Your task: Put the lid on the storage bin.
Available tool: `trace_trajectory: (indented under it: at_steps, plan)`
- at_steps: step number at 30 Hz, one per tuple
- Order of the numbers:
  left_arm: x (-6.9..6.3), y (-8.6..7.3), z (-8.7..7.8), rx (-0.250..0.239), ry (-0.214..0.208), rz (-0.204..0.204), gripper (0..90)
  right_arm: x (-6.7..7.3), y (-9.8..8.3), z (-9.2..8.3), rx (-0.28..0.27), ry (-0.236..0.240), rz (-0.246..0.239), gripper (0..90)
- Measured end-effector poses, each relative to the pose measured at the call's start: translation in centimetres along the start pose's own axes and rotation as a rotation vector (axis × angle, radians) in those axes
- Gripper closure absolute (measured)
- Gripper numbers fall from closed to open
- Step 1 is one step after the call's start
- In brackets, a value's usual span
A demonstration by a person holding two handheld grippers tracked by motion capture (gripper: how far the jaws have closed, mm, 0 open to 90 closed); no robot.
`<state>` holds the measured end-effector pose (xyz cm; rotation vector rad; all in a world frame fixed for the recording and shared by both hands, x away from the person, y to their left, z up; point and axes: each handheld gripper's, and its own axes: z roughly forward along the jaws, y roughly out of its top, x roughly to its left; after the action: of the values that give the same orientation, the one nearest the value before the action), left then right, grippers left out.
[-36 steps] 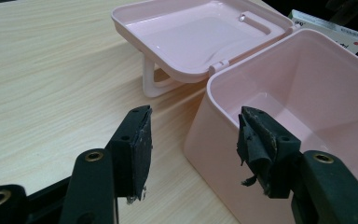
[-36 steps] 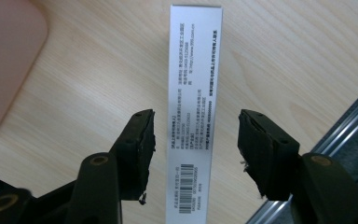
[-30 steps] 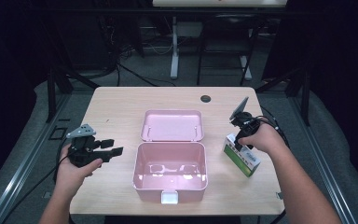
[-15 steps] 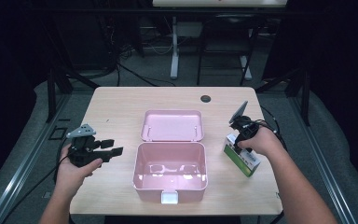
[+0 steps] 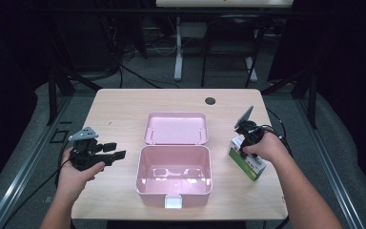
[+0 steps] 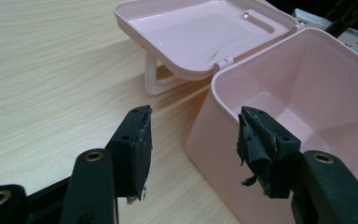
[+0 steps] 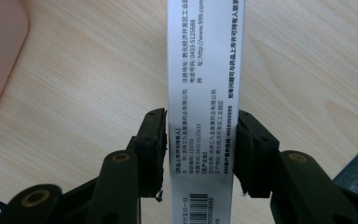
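High view: fixed overhead, looks forward and down on whole table [image 5: 119, 109], far off; forearms enter from bottom edge.

Left gripper view: rides left hand-held gripper [image 6: 193, 140], low over tabletop, close, faces across pink box [image 6: 307, 93] with lid laid open.

Right gripper view: rides right hand-held gripper [image 7: 198, 144], looks straight down, very close on white printed carton [image 7: 204, 70].

Shared: pink box [image 5: 174, 174], carton [image 5: 249, 161], wood tabletop.

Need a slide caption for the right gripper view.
Right gripper with its jaws closed on the sides of a white printed carton over the wooden table.
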<state>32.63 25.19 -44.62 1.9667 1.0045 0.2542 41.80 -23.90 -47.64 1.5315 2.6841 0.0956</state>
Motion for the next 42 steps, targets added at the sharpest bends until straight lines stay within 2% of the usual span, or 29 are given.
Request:
trace_trajectory:
  at_steps: [13,27,42]
  plan:
    - [0.1,0.0,0.0,0.002,-0.001,-0.001,44.6,0.0,0.0,0.5,-0.004,-0.009,-0.004,58.9]
    - [0.1,0.0,0.1,0.002,0.000,0.000,44.6,0.1,0.1,0.9,0.017,-0.017,-0.011,59.0]
    - [0.1,-0.1,0.1,0.003,0.002,-0.003,44.6,0.0,0.1,1.2,0.026,-0.007,-0.004,60.2]
